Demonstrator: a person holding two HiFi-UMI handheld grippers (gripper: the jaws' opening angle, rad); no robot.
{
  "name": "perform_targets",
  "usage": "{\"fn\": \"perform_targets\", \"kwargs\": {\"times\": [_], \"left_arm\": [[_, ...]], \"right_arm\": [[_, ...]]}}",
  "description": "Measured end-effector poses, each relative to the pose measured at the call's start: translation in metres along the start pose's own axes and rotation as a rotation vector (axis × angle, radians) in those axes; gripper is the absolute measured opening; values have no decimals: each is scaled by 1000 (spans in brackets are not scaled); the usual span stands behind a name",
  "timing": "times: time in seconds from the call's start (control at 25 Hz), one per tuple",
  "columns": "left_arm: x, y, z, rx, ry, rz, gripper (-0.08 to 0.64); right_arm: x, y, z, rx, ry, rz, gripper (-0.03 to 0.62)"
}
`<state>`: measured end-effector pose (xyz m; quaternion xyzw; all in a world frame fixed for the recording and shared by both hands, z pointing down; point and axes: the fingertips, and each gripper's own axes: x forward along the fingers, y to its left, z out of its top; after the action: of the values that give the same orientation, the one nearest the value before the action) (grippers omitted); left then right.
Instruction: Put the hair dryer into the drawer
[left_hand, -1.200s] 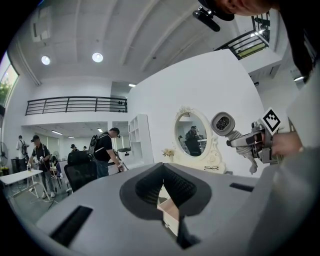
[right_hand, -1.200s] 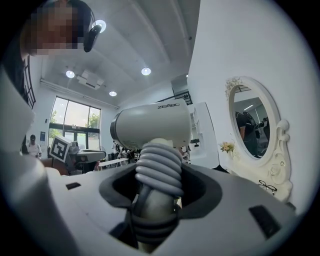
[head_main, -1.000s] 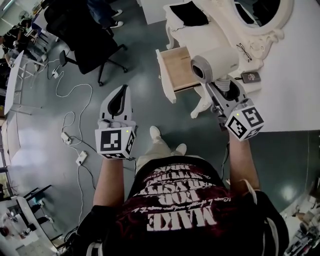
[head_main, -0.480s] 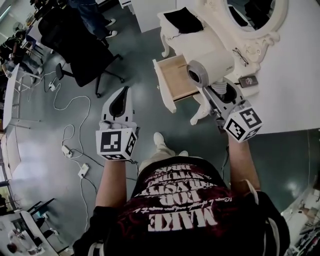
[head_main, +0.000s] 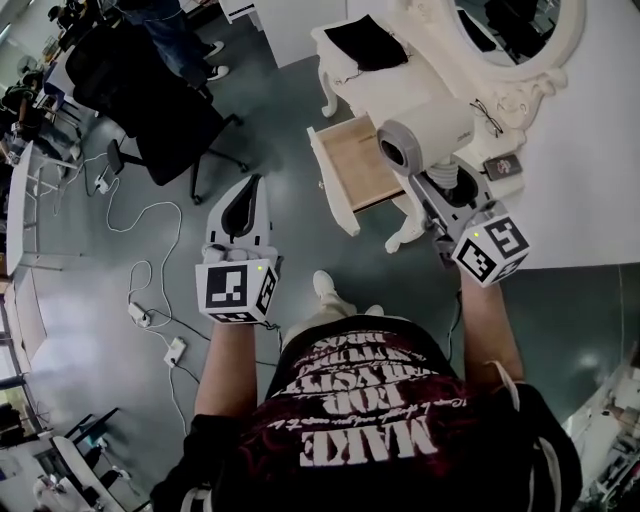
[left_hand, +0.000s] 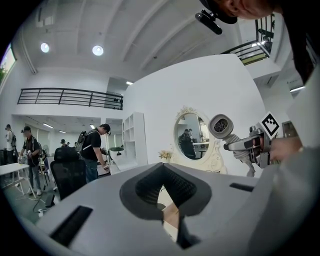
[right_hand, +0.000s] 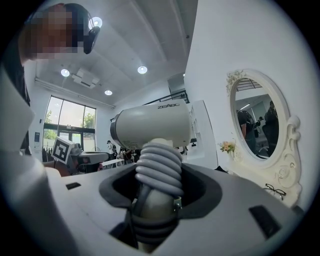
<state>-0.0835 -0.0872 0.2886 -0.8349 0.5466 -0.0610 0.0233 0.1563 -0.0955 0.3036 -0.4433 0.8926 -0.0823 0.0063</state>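
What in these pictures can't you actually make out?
Drawer: head view, its inner end lies behind the hair dryer and under the dressing table.
Hair dryer's handle end: right gripper view, sunk inside the right gripper.
Dark item near the glasses: head view, too small to name.

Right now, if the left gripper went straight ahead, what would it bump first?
Nothing close, probably. The left gripper points past the open drawer, toward the white shelf far ahead; depth is unclear.
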Motion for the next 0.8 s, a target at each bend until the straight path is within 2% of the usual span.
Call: {"fn": "perform_targets", "kwargs": {"times": [0.8], "left_arm": [[69,67,-9,-9,-9,-57,5]], "right_arm": [[77,-15,8,22,19,-41,227]]}}
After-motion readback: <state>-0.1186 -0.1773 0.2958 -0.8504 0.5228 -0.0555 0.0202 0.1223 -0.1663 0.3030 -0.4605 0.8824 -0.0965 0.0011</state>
